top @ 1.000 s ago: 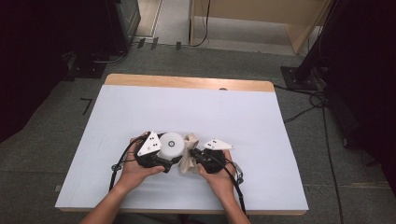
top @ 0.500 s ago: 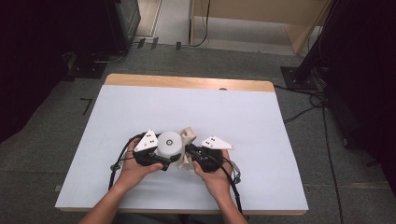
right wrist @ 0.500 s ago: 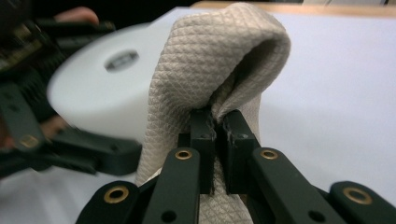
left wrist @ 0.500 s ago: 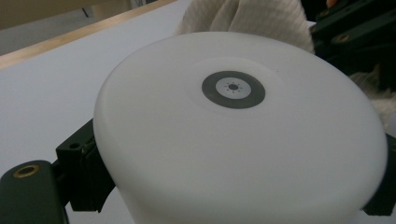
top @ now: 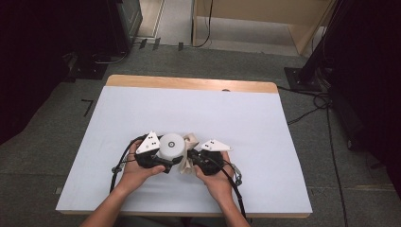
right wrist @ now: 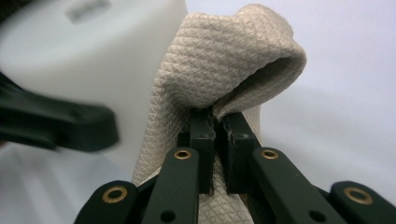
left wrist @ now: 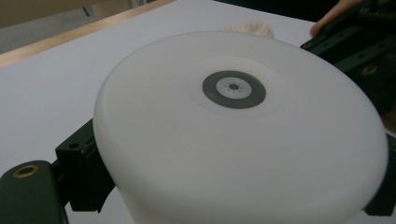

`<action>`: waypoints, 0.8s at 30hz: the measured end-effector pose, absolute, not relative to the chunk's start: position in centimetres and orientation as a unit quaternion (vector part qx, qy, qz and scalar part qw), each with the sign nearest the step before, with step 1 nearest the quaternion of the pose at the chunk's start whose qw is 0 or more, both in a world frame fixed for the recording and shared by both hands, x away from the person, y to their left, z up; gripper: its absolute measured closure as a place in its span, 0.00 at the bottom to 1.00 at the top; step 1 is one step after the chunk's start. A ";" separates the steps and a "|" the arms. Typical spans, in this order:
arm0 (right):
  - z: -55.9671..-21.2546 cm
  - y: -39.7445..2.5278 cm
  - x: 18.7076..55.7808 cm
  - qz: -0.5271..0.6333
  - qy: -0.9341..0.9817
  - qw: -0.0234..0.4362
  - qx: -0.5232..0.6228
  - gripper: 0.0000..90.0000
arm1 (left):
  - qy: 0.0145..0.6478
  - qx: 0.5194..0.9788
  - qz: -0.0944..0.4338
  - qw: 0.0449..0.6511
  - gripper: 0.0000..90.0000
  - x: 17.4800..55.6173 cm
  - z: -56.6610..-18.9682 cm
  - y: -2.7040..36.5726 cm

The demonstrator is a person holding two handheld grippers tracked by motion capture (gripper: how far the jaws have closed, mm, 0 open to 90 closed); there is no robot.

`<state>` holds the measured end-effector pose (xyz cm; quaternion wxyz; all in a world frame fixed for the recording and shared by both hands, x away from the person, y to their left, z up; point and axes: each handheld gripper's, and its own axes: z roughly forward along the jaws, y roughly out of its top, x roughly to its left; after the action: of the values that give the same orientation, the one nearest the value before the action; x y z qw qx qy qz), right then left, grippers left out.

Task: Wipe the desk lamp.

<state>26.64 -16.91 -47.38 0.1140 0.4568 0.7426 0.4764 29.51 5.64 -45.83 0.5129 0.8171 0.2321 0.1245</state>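
Both forearms are brought in low from the near edge, hands close together. A white round container is clamped between the jaws of the left gripper, near the table's front centre. A beige cloth is pinched by the right gripper, touching the container. The white tabletop is edged by grey floor.

light: even, soft from above | worktop: bright, room edges dark | shadows: faint | close views: partly blurred
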 end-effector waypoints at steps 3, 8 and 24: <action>-48.6 -16.8 27.0 0.456 0.752 0.098 0.466 0.94 | 0.232 0.817 0.125 0.513 0.09 29.5 -45.8 5.6; -49.3 -16.7 27.1 0.450 0.752 0.090 0.474 0.94 | 0.234 0.816 0.123 0.513 0.09 29.5 -45.8 5.6; -44.5 -17.4 25.8 0.529 0.711 0.133 0.443 0.94 | 0.237 0.816 0.121 0.514 0.09 29.5 -45.9 5.6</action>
<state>25.79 -17.41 -44.47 0.1327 0.4435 0.7109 0.5294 29.52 5.61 -45.88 0.5137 0.8156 0.2372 0.1206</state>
